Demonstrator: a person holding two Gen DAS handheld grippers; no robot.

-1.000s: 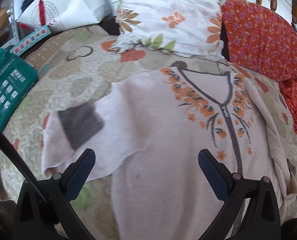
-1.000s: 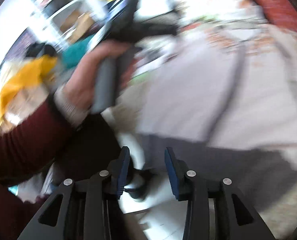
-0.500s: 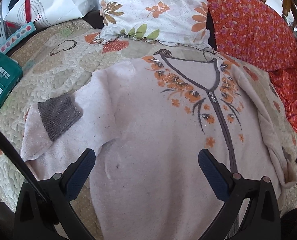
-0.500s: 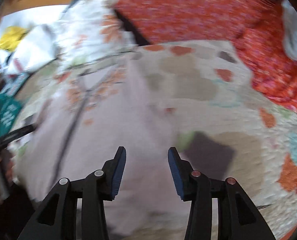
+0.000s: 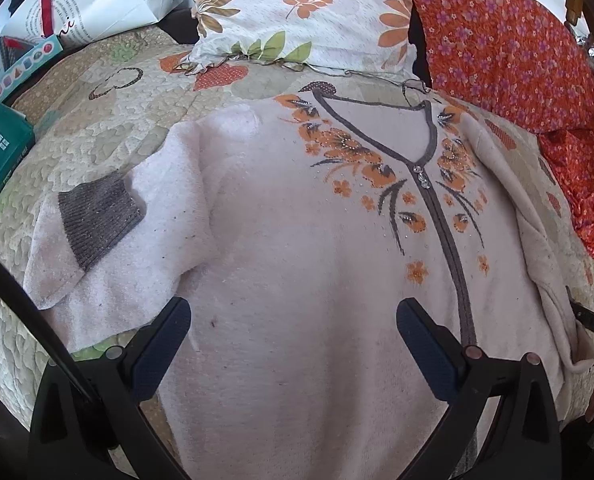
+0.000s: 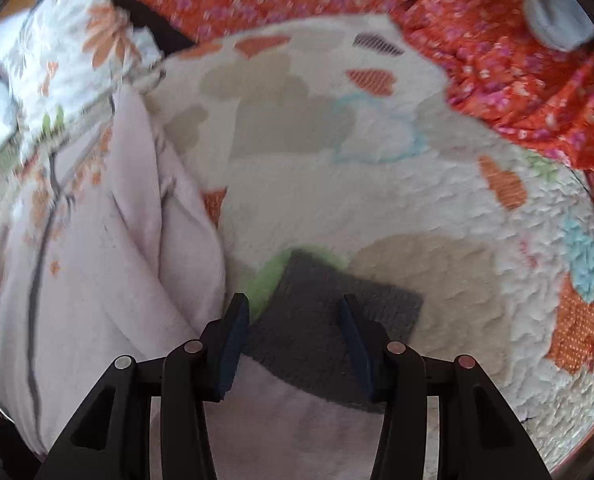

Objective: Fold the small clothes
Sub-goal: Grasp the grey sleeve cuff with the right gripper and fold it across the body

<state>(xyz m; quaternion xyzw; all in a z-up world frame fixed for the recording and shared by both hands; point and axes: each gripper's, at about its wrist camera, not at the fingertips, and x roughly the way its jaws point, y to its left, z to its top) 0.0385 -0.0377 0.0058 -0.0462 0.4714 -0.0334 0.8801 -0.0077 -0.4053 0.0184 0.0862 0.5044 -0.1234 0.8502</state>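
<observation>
In the right wrist view, the right gripper sits at the lower centre of the frame, its jaws partly apart after just closing in, with the grey sleeve cuff lying between the blue pads; the pads do not visibly press on it. The cuff rests flat on a quilted bedspread patterned with orange, beige and blue patches, and the pale pink cardigan it belongs to fills the left side of the frame. In the left wrist view, the left gripper hovers at the bottom with its jaws wide apart and nothing held, above the cardigan's body, which lies spread face up across the centre. Its other sleeve is folded back at the left, showing a grey cuff. A floral pillow lies at the upper centre and an orange flowered cloth at the upper right.
</observation>
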